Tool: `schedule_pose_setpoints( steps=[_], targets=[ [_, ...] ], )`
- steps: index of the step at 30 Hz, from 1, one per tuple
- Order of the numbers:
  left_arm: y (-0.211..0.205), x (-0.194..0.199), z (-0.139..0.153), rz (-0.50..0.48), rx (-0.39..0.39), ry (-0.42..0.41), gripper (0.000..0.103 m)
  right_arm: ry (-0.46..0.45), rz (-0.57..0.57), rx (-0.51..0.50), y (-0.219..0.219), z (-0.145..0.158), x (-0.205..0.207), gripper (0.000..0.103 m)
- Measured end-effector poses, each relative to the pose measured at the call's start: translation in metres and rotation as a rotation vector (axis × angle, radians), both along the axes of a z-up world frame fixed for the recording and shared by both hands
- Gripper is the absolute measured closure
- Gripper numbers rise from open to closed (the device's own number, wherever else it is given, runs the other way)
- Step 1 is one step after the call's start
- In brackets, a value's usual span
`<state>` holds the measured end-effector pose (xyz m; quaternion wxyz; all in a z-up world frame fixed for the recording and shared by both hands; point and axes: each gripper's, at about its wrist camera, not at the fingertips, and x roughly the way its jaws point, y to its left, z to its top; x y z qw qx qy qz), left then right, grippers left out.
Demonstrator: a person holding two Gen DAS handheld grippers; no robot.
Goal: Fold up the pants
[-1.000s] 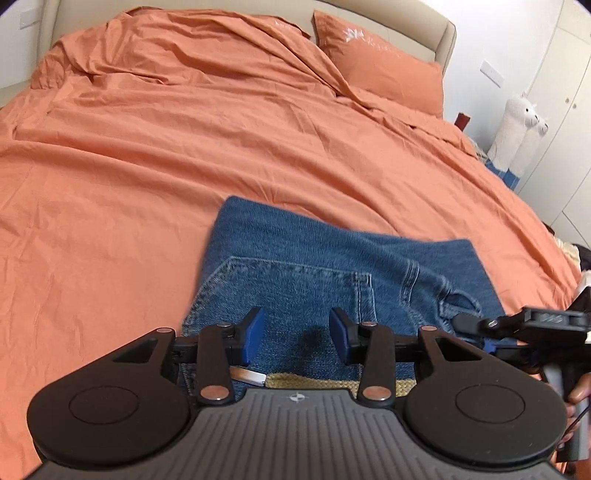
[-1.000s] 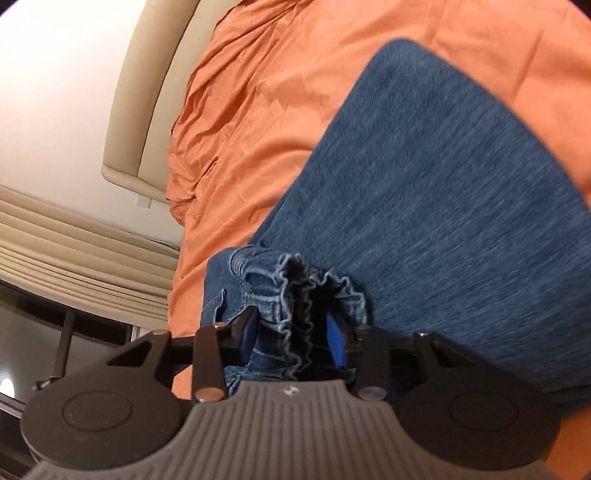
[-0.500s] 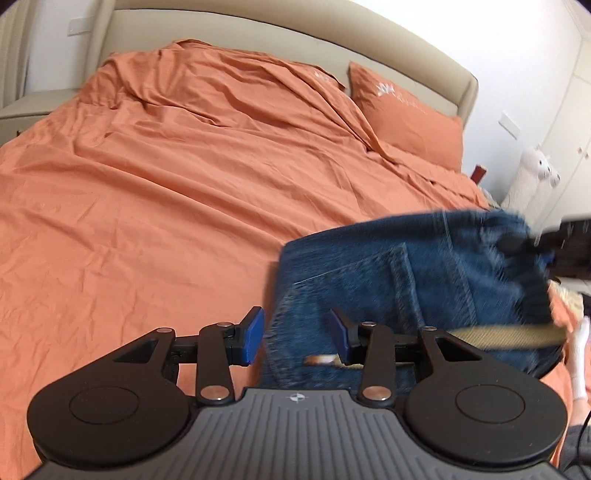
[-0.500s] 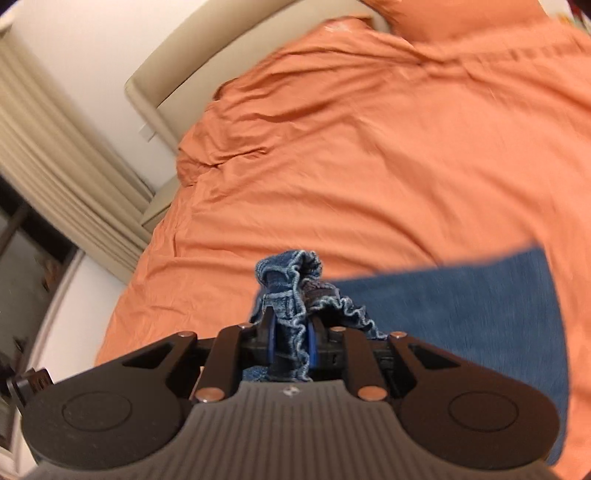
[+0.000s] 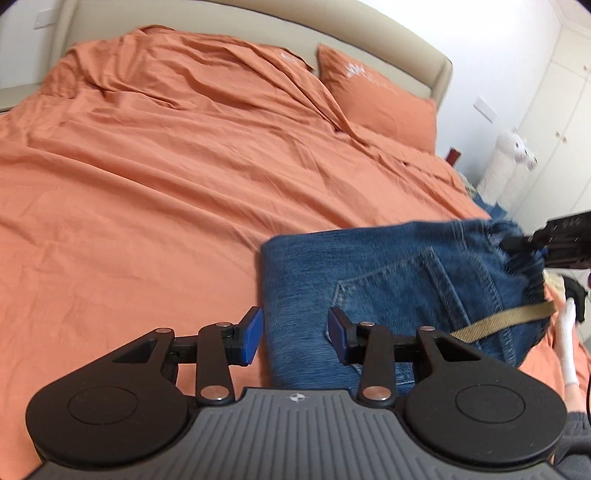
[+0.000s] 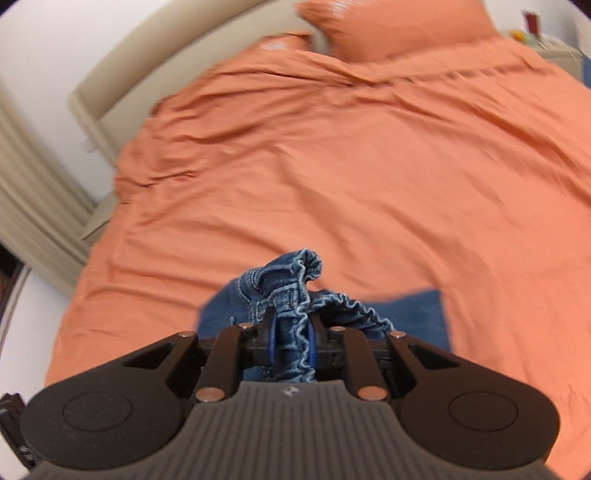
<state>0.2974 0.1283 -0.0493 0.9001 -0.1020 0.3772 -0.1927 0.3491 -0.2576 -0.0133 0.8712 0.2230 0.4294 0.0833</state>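
Blue jeans [image 5: 388, 266] lie folded on the orange bed, back pocket up, with a tan strap [image 5: 506, 321] trailing from the waist. My right gripper [image 6: 290, 332] is shut on the bunched, ruffled waistband [image 6: 295, 273] and holds that end lifted above the bed. It also shows at the right edge of the left wrist view as the right gripper [image 5: 517, 243], pulling the denim up. My left gripper [image 5: 295, 332] hangs open just above the jeans' near left edge. Denim shows between its blue pads, which do not press it.
The orange duvet [image 5: 147, 184] covers the whole bed, with an orange pillow [image 5: 376, 99] and a beige headboard [image 5: 258, 33] at the far end. A white plush toy [image 5: 509, 162] and wardrobe doors stand at the right. Curtains [image 6: 33, 184] hang beyond the bed's left side.
My right gripper closed on the waistband and rose, lifting that end of the jeans off the bed. In the left wrist view the jeans shifted to the right.
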Motion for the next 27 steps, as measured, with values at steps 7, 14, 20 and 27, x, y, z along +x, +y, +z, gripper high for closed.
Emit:
schedule_pose_setpoints(
  steps=[7, 14, 20, 27],
  targets=[
    [-0.035, 0.012, -0.036, -0.091, 0.069, 0.047, 0.057, 0.108, -0.082, 0.035, -0.054, -0.087, -0.001, 0.092],
    [-0.046, 0.021, -0.057, -0.102, 0.133, 0.084, 0.057, 0.126, -0.112, 0.059, -0.063, -0.139, 0.007, 0.092],
    [-0.041, 0.005, -0.035, -0.089, 0.149, 0.049, 0.057, 0.051, -0.106, -0.001, -0.056, -0.117, -0.01, 0.077],
    [-0.041, -0.049, 0.0, -0.136, 0.184, -0.024, 0.057, -0.153, -0.097, -0.111, -0.05, -0.072, -0.088, 0.078]
  ],
)
